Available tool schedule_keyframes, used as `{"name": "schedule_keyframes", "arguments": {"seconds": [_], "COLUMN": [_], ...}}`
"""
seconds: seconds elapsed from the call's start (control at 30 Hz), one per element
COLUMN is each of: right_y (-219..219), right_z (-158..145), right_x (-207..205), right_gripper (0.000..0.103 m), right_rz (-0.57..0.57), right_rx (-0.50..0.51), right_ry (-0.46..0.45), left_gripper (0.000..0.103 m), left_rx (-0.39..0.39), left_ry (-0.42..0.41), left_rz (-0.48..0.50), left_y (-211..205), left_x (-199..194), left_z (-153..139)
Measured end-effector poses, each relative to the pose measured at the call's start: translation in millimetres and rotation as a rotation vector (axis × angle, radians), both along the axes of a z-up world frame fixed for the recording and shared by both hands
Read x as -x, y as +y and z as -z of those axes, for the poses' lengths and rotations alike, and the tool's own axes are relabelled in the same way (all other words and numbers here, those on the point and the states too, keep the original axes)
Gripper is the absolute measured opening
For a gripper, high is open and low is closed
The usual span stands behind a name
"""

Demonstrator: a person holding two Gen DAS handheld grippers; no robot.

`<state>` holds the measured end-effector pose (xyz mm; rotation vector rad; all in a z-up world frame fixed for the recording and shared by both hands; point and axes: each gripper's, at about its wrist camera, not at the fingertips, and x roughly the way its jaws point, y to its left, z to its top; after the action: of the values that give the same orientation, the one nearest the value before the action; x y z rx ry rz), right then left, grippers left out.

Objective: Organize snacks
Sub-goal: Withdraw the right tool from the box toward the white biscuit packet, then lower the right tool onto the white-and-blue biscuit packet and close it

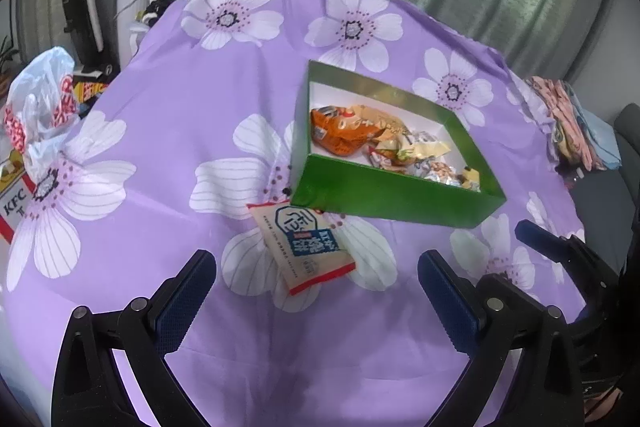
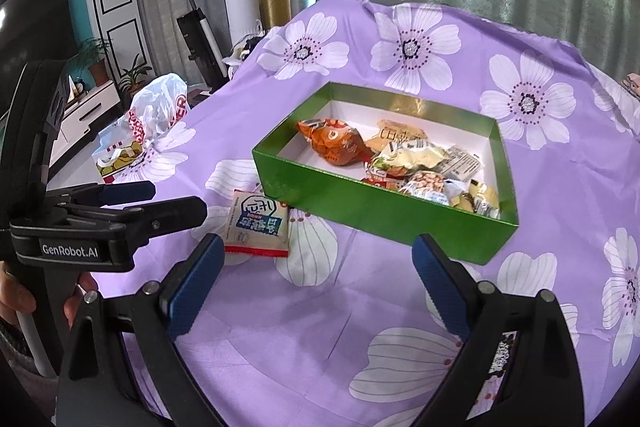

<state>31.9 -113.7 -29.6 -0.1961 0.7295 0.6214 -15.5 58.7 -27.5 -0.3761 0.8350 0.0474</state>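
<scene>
Left wrist view: left gripper point(image 1: 316, 291) spread wide, empty, above a purple flowered tablecloth point(image 1: 180, 131); a flat white-and-blue snack packet point(image 1: 304, 247) lies touching the near corner of an open green cardboard box point(image 1: 396, 199) of wrapped snacks point(image 1: 384, 143). Right wrist view: right gripper point(image 2: 316, 279) likewise wide, empty, near that box's front wall.
</scene>
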Motion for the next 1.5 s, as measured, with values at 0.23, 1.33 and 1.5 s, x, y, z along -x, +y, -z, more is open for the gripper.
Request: {"name": "schedule_keyframes", "arguments": {"seconds": [0.23,1.33,1.5], "right_y": [10,72,81], "right_z": [16,92,96], "right_x": [-7,-47,-50], "right_gripper": [0.095,0.091,0.091], "right_rz": [-0.020,-0.244,-0.281], "right_rx": [0.018,0.021,0.030], "right_ry": [0.038,0.247,0.245], "left_gripper": [0.101,0.101,0.100], "left_rx": [0.024,0.100,0.075], "left_ry": [0.030,0.086,0.094], "left_rz": [-0.004,0.013,0.028], "left_y": [7,23,22], "left_x": [-5,-37,-42], "left_z": [15,59,63]}}
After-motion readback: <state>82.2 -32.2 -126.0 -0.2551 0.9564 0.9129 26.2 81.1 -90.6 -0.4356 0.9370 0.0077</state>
